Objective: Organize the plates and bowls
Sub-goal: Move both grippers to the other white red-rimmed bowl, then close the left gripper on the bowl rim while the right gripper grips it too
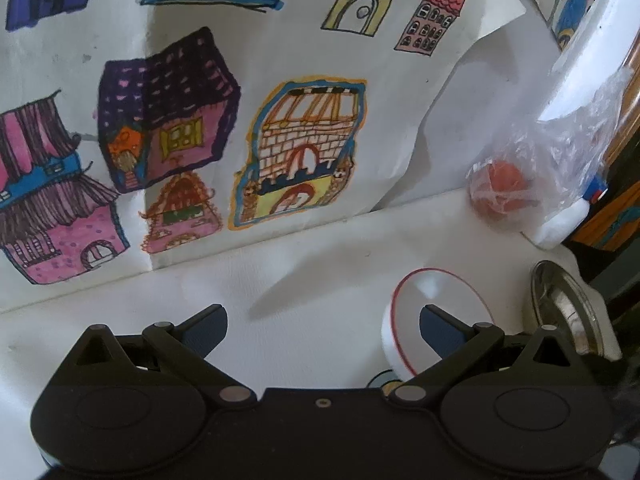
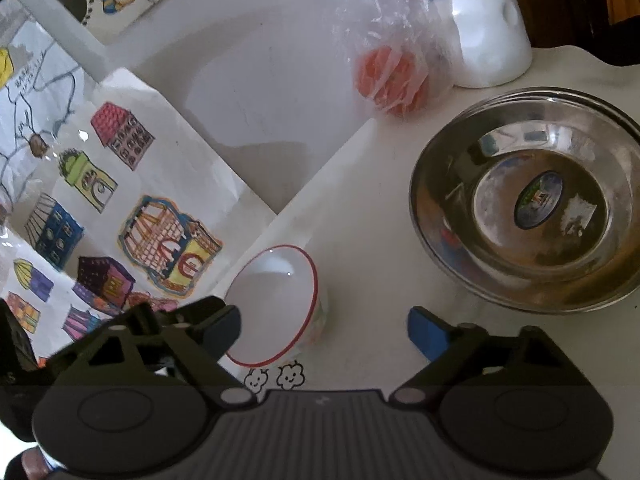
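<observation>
On the white table (image 1: 304,264) in the left wrist view, the left gripper (image 1: 323,322) hung with its jaws wide apart and nothing between them. A small white bowl with a red rim (image 1: 436,300) stood just right of the gap, partly behind the right finger. At the far right edge the steel bowls (image 1: 568,308) showed only as a sliver. A sheet of coloured house drawings (image 1: 224,128) leaned against the wall behind, and a plastic bag with an orange fruit (image 1: 502,190) lay far right.

Over the same table (image 2: 372,216), the right wrist view showed the right gripper (image 2: 325,330) with its jaws spread and empty. The red-rimmed bowl (image 2: 276,304) sat just beside the left finger, apparently touching or overlapping it, tilted toward the camera. A stack of steel bowls (image 2: 528,200) sat to the right, well apart from it. Beyond them stood a white bottle with a blue cap (image 2: 490,40) and the bagged fruit (image 2: 390,80).

The risks, as I judge them: the small bowl was off-centre to both grippers, so a closing finger could strike its rim and tip or slide it instead of gripping. With both grippers near the same bowl, they could also collide. A swing toward the steel stack could knock the bottle or snag the bag.
</observation>
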{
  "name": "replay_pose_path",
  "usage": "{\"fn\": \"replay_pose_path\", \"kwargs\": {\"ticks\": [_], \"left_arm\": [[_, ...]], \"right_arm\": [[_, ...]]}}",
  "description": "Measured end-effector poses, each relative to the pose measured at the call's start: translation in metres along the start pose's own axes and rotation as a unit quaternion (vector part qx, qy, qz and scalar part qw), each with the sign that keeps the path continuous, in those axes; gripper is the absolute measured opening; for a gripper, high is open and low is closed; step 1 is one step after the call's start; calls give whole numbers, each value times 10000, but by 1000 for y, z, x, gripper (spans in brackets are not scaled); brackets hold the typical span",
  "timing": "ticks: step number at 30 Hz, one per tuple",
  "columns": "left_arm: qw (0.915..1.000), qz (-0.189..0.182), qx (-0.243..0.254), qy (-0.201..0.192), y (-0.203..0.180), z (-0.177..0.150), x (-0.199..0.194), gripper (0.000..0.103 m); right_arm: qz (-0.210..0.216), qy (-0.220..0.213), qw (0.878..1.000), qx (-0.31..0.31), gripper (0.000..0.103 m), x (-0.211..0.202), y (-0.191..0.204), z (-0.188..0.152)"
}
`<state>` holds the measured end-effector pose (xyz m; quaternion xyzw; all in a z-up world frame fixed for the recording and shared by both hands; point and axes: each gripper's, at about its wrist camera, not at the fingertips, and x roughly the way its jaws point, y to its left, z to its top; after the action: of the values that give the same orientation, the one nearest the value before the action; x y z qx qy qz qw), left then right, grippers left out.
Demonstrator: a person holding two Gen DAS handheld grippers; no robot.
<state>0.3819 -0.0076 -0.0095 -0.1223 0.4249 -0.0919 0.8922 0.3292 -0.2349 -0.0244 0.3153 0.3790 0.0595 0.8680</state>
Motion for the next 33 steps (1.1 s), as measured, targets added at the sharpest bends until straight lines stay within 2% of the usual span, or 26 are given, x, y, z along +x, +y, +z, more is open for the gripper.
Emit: {"fn": "replay_pose_path", "kwargs": {"ticks": [3, 6, 10, 13, 18, 20, 22, 23, 28, 33], "left_arm": [[10000, -61, -30, -12, -3, 0, 1, 102], [10000, -65, -31, -7, -5, 0, 3, 99], [9996, -184, -205, 26, -3, -1, 4, 88], [9989, -299, -349, 80, -1, -2, 7, 83], [9988, -369, -324, 84, -5, -4, 8, 67], [9985, -433, -316, 113, -7, -5, 8, 57], [9982, -505, -290, 173, -9, -5, 10, 47], [9978, -559, -268, 213, -11, -5, 11, 38], [9967, -753, -134, 256, -18, -6, 10, 17], [9968, -748, -60, 261, -20, -7, 9, 13]], "right_arm": [[-26, 16, 10000, -17, 83, 3, 3, -1], [-27, -2, 10000, 19, 71, 3, 2, -1], [-24, 10, 10000, 20, 59, 6, 3, -1], [61, 38, 10000, 12, 56, 7, 3, -2], [49, 55, 10000, -51, 44, 10, 8, -4], [114, 50, 9999, -39, 31, 11, 8, -4], [150, 34, 9998, -82, 26, 10, 9, -4], [134, 30, 9999, -101, 25, 10, 10, -4], [114, 35, 9999, -60, 22, 8, 8, -3], [8, 54, 9999, -105, 20, 4, 12, -1]]}}
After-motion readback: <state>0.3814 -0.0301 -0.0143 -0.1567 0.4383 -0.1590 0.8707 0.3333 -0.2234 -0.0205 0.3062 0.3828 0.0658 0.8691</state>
